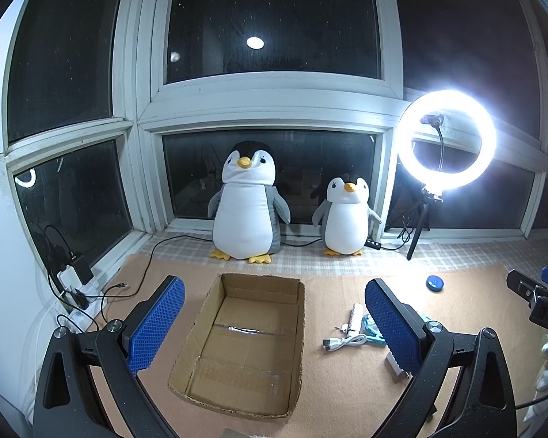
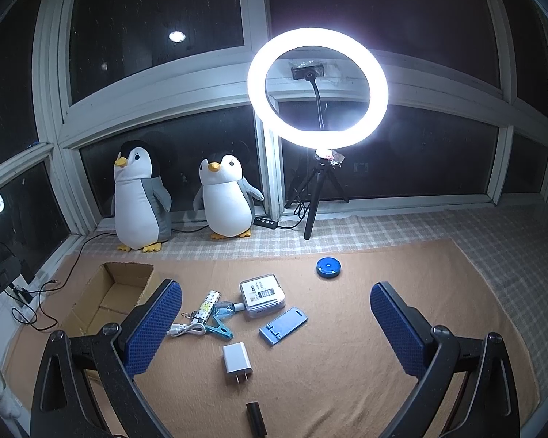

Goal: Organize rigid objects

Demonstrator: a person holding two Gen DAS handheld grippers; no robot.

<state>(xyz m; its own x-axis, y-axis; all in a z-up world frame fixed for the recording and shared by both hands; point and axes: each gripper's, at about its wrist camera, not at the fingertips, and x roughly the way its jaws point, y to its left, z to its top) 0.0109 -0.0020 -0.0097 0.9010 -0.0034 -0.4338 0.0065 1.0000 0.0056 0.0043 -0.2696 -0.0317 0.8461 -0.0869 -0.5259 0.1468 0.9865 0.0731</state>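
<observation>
Night-dark window panes (image 2: 157, 33) backing a brown mat (image 2: 347, 365) laid over a checked cloth (image 2: 493, 255), with a lit ring light (image 2: 318, 89) on a tripod and two plush penguins (image 1: 246, 200) (image 1: 345, 217) standing along the sill.

Hovering above the left half of the mat, left gripper (image 1: 274, 328) with jaws spread wide, holding nothing, framing an empty cardboard box (image 1: 186, 335). Lying open-side up, the box running its long axis away from the camera toward the penguins, well clear of the mat's left edge.

Hovering over the middle of the mat, right gripper (image 2: 276, 328), jaws likewise wide apart and gripping nothing.

Lying loose on the mat just right of the box: a patterned stick (image 2: 209, 303) slanting toward the upper right; a coiled white cable (image 2: 186, 329) beside a teal clip (image 2: 219, 323), touching or overlapping it; a small clear-lidded case (image 2: 262, 295) sitting flat behind them; a blue phone stand (image 2: 283, 325) angling toward the upper right; a white charger plug (image 2: 236, 359) with prongs pointing toward the camera; a dark cylinder (image 2: 255, 416) at the bottom edge, pointing away from the camera. Sitting apart near the far edge, a round blue disc (image 2: 328, 266).

Stretching bare to the right of the cluster, a wide area of mat. Trailing along the left side, black cords (image 1: 142, 266) and a power strip (image 1: 80, 310) off the mat's edge.
</observation>
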